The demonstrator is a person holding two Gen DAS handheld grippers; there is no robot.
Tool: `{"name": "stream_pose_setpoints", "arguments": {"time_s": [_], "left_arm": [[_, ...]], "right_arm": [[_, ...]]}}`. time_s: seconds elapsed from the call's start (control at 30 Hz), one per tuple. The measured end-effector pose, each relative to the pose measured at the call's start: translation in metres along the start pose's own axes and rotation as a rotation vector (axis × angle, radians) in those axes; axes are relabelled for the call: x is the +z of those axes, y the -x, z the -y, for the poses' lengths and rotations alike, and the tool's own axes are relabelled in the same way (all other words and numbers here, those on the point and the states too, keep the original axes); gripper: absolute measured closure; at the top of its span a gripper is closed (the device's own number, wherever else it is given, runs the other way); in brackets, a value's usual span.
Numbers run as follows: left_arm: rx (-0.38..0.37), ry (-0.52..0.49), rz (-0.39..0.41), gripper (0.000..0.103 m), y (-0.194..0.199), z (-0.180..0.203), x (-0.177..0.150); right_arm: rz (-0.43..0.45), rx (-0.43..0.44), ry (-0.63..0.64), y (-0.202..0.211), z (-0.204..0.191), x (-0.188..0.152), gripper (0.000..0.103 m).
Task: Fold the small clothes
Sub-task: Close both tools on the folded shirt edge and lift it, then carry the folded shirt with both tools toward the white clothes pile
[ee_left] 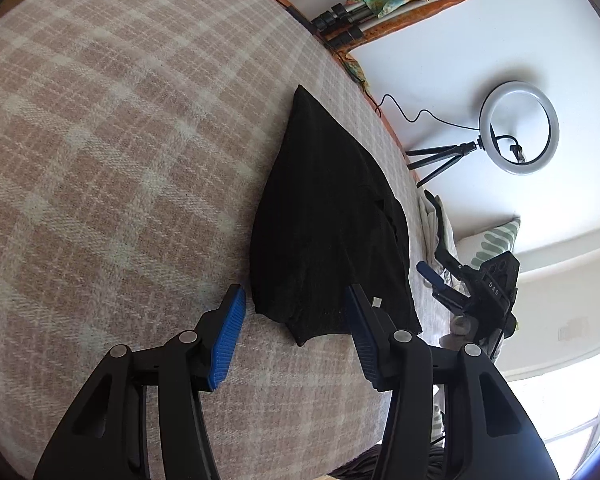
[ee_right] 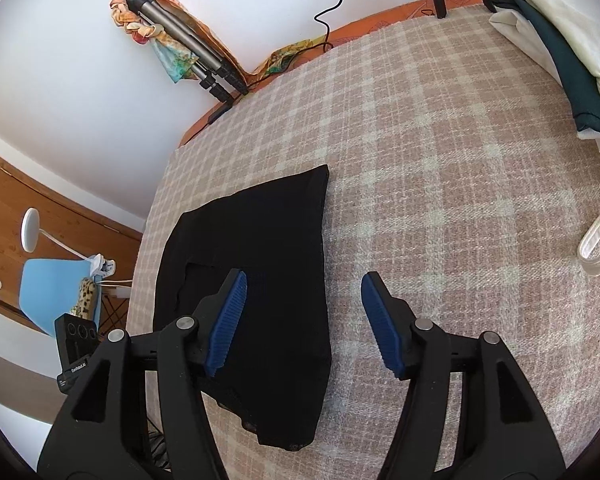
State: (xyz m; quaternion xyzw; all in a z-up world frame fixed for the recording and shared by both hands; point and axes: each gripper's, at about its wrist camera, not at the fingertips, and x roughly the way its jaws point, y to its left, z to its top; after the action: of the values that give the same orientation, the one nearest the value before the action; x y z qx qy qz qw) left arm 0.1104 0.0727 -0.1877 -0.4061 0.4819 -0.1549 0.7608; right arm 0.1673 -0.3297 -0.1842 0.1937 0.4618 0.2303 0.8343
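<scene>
The black garment [ee_right: 256, 280] lies folded on the plaid bed [ee_right: 440, 200]; both tongs — left [ee_left: 296, 332], right [ee_right: 304, 320] — gape wide, holding nothing. Risk: 1 careless pass snags a layer and undoes the fold.

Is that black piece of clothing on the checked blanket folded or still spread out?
Folded. The black garment lies as a compact doubled shape with layered edges on the checked blanket. Neither gripper holds it.

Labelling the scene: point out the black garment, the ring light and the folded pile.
black garment [ee_right: 268, 280], right wrist view, middle of cloth.
ring light [ee_left: 488, 108], left wrist view, white rim.
folded pile [ee_right: 560, 68], right wrist view, dark green layer.
</scene>
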Motion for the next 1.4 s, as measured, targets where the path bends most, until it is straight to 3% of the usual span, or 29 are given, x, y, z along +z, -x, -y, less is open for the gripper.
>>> {"name": "stream_pose_setpoints", "arguments": {"time_s": [0.3, 0.47, 0.6, 0.87, 0.97, 1.07, 1.13, 1.4], "left_arm": [[-0.043, 0.046, 0.004, 0.053, -0.010, -0.003, 0.006], [-0.058, 0.054, 0.024, 0.053, -0.013, -0.003, 0.009], [-0.062, 0.056, 0.031, 0.053, -0.018, 0.001, 0.013], [-0.051, 0.007, 0.021, 0.056, -0.030, 0.018, 0.004], [-0.037, -0.016, 0.020, 0.057, -0.034, 0.024, 0.003], [-0.012, -0.047, 0.016, 0.073, -0.039, 0.029, 0.005], [0.005, -0.073, 0.019, 0.092, -0.040, 0.032, 0.005], [-0.011, -0.200, 0.063, 0.096, -0.029, 0.057, 0.001]], "right_arm": [[-0.042, 0.029, -0.029, -0.031, 0.008, 0.014, 0.039], [-0.009, 0.088, -0.032, -0.039, 0.008, 0.022, 0.040], [-0.006, 0.124, -0.046, -0.050, 0.006, 0.027, 0.053], [-0.001, 0.171, -0.062, -0.067, 0.001, 0.038, 0.057], [-0.006, 0.154, -0.058, -0.074, -0.003, 0.041, 0.067], [-0.021, 0.108, -0.033, -0.081, -0.009, 0.043, 0.089], [-0.018, 0.078, -0.005, -0.081, -0.015, 0.043, 0.093], [0.036, 0.022, 0.102, -0.060, -0.056, 0.045, 0.096]]}}
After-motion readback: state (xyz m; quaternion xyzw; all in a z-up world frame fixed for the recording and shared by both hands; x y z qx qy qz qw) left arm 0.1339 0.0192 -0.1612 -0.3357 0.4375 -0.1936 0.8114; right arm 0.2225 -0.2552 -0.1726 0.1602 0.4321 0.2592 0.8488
